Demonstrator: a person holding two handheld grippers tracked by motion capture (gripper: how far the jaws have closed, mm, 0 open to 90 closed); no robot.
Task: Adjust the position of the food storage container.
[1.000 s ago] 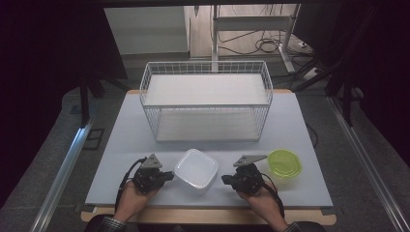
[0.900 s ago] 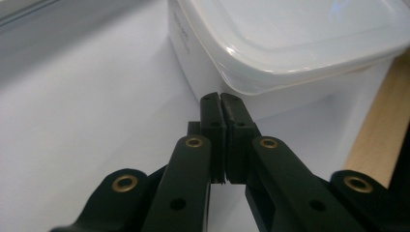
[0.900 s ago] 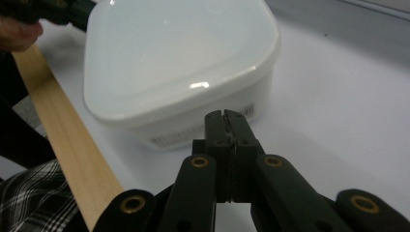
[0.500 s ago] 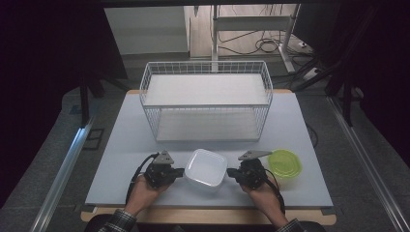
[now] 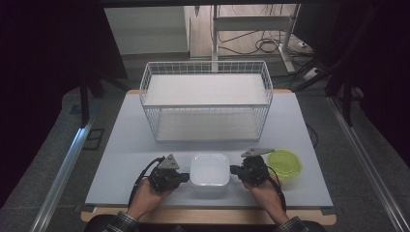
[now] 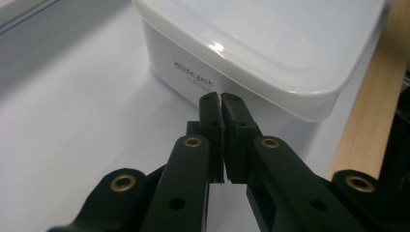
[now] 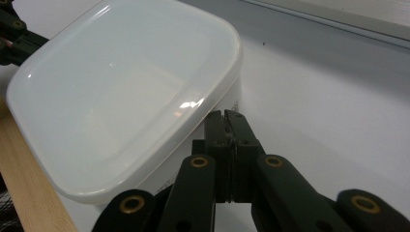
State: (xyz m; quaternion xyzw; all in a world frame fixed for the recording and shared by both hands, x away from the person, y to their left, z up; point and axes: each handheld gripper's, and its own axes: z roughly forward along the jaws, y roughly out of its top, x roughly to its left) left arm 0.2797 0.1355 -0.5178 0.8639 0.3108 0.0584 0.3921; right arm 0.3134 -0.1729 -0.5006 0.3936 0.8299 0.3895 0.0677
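Both clenched, holding nothing: left gripper and right gripper pressed tip-first against opposite sides of white lidded container (on tabletop).

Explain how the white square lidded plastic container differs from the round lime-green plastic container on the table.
The white square lidded plastic container is square with rounded corners and opaque white; the round lime-green plastic container is circular and translucent green. The white one looks wider. It sits between the two shut hand-held grippers, the green one right of the right hand-held gripper. Both stand lidded on the table's near edge.
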